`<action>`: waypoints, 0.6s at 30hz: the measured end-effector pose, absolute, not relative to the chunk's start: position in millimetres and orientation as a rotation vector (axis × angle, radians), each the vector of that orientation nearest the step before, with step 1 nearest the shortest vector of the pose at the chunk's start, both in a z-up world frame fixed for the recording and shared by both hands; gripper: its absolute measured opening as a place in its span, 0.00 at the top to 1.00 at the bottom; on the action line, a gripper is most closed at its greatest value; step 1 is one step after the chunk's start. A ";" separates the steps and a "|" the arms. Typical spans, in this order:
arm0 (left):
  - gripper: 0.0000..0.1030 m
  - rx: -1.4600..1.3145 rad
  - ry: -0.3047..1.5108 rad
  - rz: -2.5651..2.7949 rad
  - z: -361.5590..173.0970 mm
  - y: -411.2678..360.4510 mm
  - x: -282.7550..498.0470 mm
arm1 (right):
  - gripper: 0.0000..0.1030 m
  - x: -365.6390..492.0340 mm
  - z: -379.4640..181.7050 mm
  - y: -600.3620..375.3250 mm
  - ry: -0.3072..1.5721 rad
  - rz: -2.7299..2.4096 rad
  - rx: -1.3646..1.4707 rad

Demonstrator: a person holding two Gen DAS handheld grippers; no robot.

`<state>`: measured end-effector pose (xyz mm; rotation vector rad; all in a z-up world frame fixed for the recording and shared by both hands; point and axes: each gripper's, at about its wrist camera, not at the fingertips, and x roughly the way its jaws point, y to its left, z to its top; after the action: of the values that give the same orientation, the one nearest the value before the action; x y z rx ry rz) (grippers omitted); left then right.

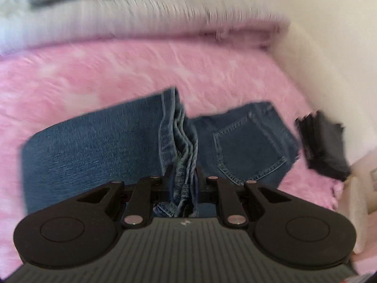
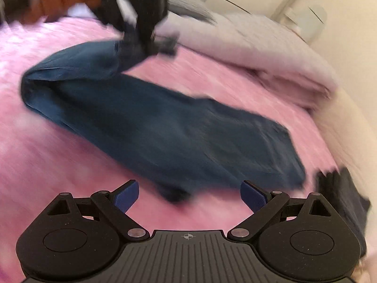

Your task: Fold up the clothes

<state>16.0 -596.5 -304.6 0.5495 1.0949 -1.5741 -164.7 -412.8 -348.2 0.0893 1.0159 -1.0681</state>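
Note:
A pair of blue jeans (image 2: pixel 165 127) lies on the pink fuzzy blanket (image 2: pixel 59 165), its leg end lifted and doubled back over itself. My left gripper (image 1: pixel 185 179) is shut on the bunched hem of the jeans (image 1: pixel 186 155), and the back pocket (image 1: pixel 249 146) shows beyond it. In the right wrist view the left gripper (image 2: pixel 150 35) appears at the top with a hand above it, holding the raised leg end. My right gripper (image 2: pixel 189 198) hovers open above the blanket near the jeans' waist end, with nothing between its blue pads (image 2: pixel 253 199).
A folded dark garment (image 1: pixel 322 146) lies at the blanket's right edge. A rolled pale duvet (image 2: pixel 271 54) runs along the far side of the bed, with a cream wall (image 1: pixel 329 35) behind. Both views are motion blurred.

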 end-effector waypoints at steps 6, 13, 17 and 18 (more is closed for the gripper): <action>0.77 0.710 1.085 -1.617 -340.0 -594.1 -34.0 | 0.07 -243.1 -355.7 -419.5 1.047 -1.162 0.214; 0.66 0.723 0.983 -1.411 -323.1 -556.3 72.3 | 0.07 -229.2 -327.4 -463.0 0.717 -0.958 0.557; 0.66 0.717 0.989 -1.233 -334.1 -544.0 147.6 | 0.07 -190.3 -326.7 -522.9 0.571 -0.814 0.751; 0.66 0.704 1.008 -1.210 -338.8 -542.4 163.1 | 0.07 -178.7 -332.3 -541.5 0.562 -0.784 0.800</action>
<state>163.1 -542.4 -338.8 0.7038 1.0079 -1.2104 -178.7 -541.5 -332.3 0.7996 0.5619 -0.7843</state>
